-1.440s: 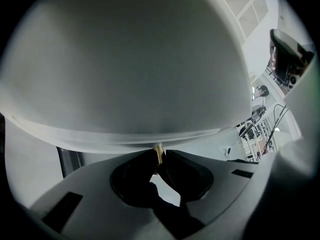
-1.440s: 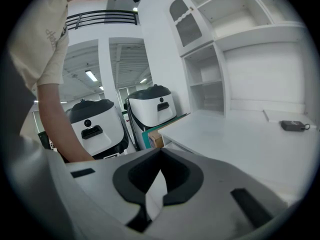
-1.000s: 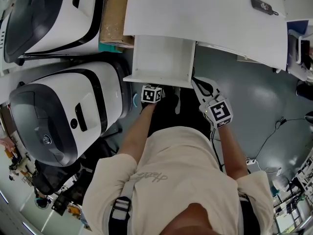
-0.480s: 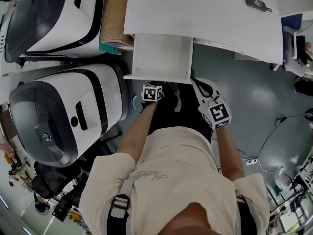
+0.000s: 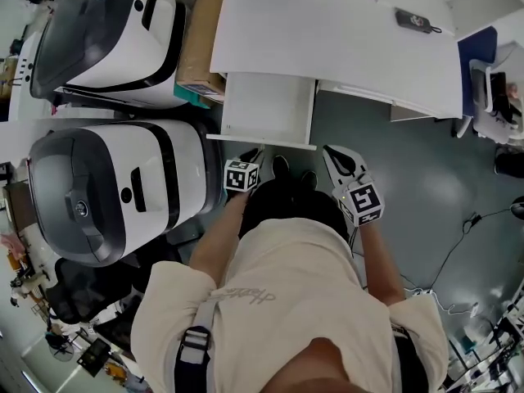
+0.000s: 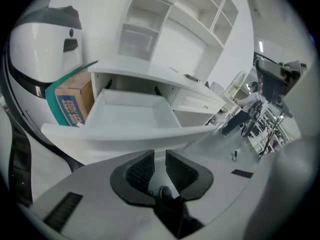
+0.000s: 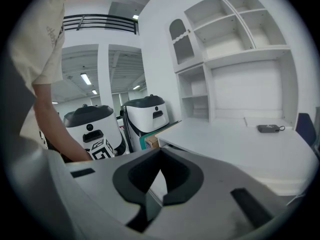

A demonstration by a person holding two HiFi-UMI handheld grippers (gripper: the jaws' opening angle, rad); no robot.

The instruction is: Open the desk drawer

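The white desk drawer stands pulled out from under the white desk top; its inside looks bare. My left gripper hangs just in front of the drawer's front edge, apart from it. In the left gripper view the drawer lies right ahead, and the left gripper has its jaws a little apart with nothing between them. My right gripper is off the drawer's right corner. In the right gripper view the right gripper has its tips together and empty, pointing over the desk top.
Two large white-and-black machines stand close on the left. A cardboard box sits between the far machine and the desk. A small black device lies on the desk. White shelves rise behind it. A cable runs across the grey floor.
The left gripper has risen and drawn back from the drawer's front edge toward the person. The right gripper shifted a little. The drawer stays as far out as before.
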